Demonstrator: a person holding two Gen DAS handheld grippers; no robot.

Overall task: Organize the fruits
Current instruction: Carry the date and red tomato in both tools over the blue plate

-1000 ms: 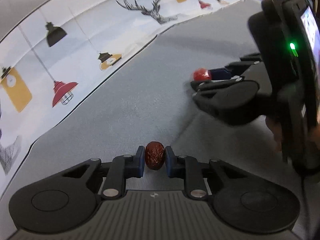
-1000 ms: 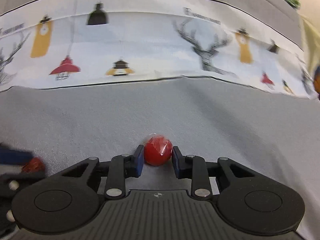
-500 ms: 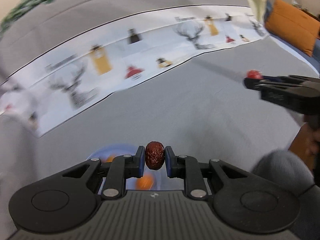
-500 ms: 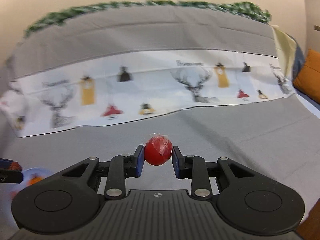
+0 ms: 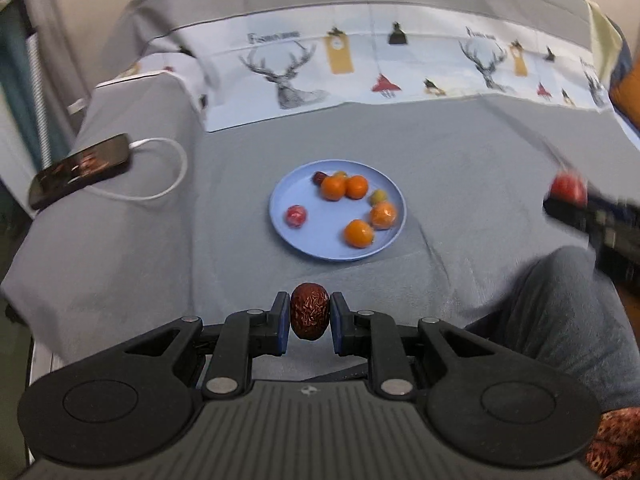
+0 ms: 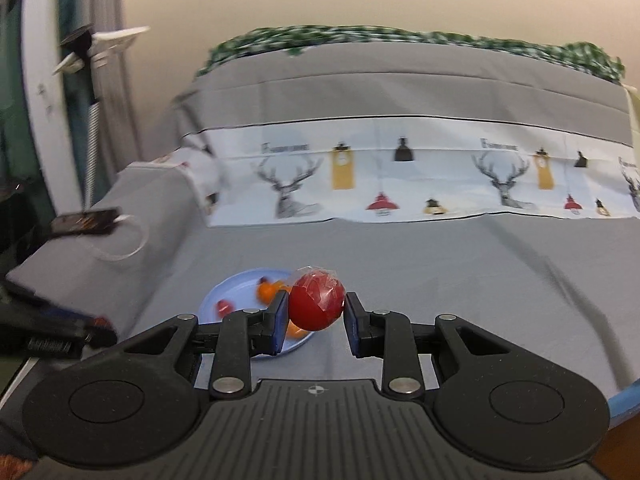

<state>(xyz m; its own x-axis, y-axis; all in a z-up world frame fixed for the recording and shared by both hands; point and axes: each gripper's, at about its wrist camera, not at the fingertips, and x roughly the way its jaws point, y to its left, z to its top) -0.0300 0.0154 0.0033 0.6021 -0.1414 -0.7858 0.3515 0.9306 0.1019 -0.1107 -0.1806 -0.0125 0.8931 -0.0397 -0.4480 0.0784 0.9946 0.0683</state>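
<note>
My left gripper [image 5: 309,316] is shut on a wrinkled dark red date [image 5: 309,315], held above the grey bed near its front edge. A blue plate [image 5: 320,248] lies ahead with several oranges [image 5: 359,233], a wrapped red fruit [image 5: 296,216] and small fruits. My right gripper [image 6: 316,312] is shut on a wrapped red round fruit [image 6: 316,306], held up right of the plate [image 6: 228,288]. It shows blurred at the right of the left wrist view [image 5: 576,204].
A phone [image 5: 80,170] with a white cable [image 5: 160,168] lies on the raised grey cushion at left. A deer-print cloth [image 5: 400,64] runs along the back. A person's grey-clad knee [image 5: 568,320] is at the lower right.
Both grippers swung left and pulled back, each still holding its fruit. The blue plate with fruit and the phone have come into view.
</note>
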